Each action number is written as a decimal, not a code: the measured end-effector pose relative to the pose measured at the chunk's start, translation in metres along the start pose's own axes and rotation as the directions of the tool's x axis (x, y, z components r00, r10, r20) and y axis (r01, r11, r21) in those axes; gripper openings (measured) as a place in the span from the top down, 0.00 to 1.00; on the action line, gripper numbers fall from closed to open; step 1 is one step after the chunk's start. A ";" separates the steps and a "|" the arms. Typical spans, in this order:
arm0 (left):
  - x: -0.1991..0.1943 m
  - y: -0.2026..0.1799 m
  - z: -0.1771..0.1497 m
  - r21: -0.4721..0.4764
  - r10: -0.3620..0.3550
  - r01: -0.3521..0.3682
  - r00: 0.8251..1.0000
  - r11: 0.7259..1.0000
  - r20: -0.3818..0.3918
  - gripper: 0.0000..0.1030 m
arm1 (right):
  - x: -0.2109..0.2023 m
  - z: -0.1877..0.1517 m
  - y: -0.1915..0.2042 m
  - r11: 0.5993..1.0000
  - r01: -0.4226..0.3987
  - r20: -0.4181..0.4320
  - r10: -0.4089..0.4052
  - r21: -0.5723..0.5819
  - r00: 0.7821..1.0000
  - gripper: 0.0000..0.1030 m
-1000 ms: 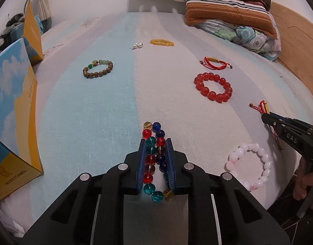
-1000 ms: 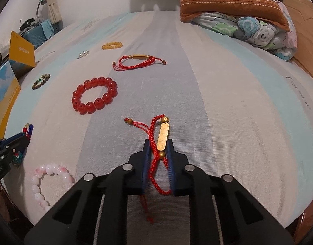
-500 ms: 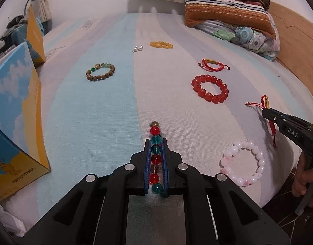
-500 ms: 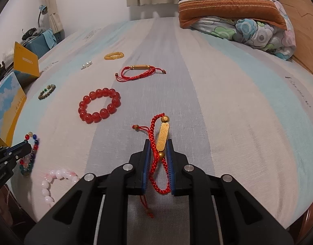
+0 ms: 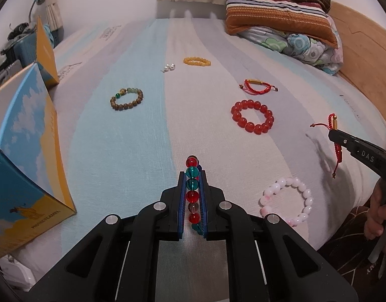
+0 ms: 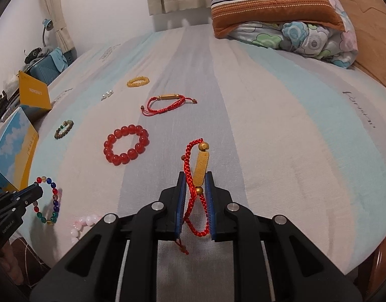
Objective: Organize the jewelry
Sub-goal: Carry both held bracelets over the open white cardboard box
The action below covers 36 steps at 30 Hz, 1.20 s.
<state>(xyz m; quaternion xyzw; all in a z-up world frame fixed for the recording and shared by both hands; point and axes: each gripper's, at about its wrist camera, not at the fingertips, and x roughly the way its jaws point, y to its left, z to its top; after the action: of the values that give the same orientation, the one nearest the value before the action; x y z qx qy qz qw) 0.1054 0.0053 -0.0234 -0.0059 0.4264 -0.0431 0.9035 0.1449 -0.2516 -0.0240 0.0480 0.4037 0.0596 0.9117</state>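
My left gripper (image 5: 192,176) is shut on a multicoloured glass bead bracelet (image 5: 192,191), held clear above the bed; from the right wrist view the bracelet (image 6: 50,200) hangs as a loop from that gripper (image 6: 38,188). My right gripper (image 6: 195,178) is shut on a red cord bracelet with a gold bar (image 6: 201,163), also lifted. In the left wrist view that gripper (image 5: 331,133) shows at the right edge with the red cord bracelet (image 5: 336,141) dangling from it.
On the striped bed sheet (image 5: 117,138) lie a red bead bracelet (image 5: 252,119), a pink bead bracelet (image 5: 286,201), a brown bead bracelet (image 5: 127,99), a yellow bracelet (image 5: 196,61), pearl earrings (image 5: 168,68) and another red cord bracelet (image 5: 258,85). A blue-yellow box (image 5: 24,156) stands left; pillows (image 5: 275,10) far right.
Both grippers have risen with their bracelets, which now hang clear of the sheet. The multicoloured bracelet has turned edge-on between the left fingers.
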 end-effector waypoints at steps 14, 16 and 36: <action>-0.029 0.007 0.020 -0.028 0.000 0.000 1.000 1.000 -0.013 0.92 | -0.027 0.017 0.016 1.000 0.001 -0.007 -0.001 -0.013 1.000 0.86; -0.033 0.009 0.025 -0.028 0.006 -0.007 1.000 1.000 -0.017 0.92 | -0.031 0.021 0.022 1.000 0.006 -0.001 -0.006 -0.022 1.000 0.86; -0.091 0.049 0.064 -0.064 0.051 -0.048 0.998 0.997 0.040 0.92 | -0.064 0.066 0.107 0.991 -0.035 0.030 0.039 -0.131 0.999 0.86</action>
<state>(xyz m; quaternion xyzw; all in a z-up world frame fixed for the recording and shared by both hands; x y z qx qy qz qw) 0.1010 0.0602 0.0846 -0.0247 0.4085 -0.0072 0.9124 0.1440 -0.1579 0.0817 -0.0031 0.3833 0.1018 0.9180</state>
